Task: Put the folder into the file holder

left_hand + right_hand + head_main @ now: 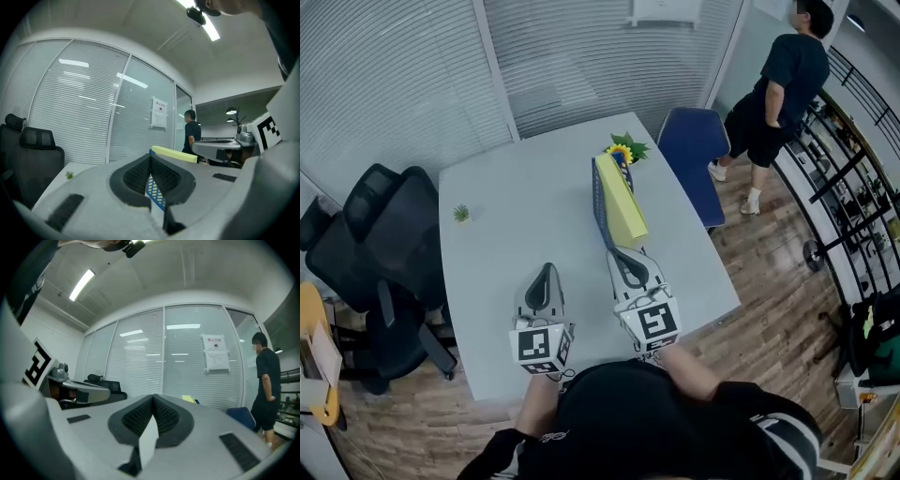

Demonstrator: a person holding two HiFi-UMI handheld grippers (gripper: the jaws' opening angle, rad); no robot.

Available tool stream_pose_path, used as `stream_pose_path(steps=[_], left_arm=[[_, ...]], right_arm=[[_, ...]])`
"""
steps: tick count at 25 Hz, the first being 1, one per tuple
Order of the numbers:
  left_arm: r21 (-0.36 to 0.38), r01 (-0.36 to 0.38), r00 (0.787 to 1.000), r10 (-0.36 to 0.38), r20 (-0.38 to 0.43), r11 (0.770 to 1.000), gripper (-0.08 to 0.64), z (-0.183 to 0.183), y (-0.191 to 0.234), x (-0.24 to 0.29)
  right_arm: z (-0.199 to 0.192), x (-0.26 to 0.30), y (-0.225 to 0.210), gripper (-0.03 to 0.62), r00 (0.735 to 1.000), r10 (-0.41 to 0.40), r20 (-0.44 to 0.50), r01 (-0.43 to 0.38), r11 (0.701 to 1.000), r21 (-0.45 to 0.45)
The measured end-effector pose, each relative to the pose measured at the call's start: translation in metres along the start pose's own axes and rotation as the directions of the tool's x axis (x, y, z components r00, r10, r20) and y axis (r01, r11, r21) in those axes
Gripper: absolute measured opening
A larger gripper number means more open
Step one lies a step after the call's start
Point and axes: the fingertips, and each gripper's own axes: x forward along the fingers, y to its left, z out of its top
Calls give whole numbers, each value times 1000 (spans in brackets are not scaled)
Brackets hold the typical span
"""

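Lower centre: left gripper (pixel 547 272), jaws pressed together, empty | right gripper (pixel 621 255) likewise closed on nothing, tip just beside file holder (pixel 601 202) | mid-frame: yellow folder (pixel 624 202) standing inside holder | risk: tipping holder toward sunflower (pixel 621 152) beyond through stray nudge of right tip.

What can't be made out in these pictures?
Head view: whether the right gripper touches the file holder; its own body covers the spot.
Left gripper view: most of the file holder, behind the shut left gripper.
Right gripper view: the print on the notice, too small.
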Motion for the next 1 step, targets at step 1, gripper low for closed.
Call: stream_pose_path(steps=[1], left_arm=[[-1,6,1000,-6,-2,1000,-2,-1,-3,1]], right_arm=[[-1,-1,-1,3,1000,-1,-2,1,1000,2]])
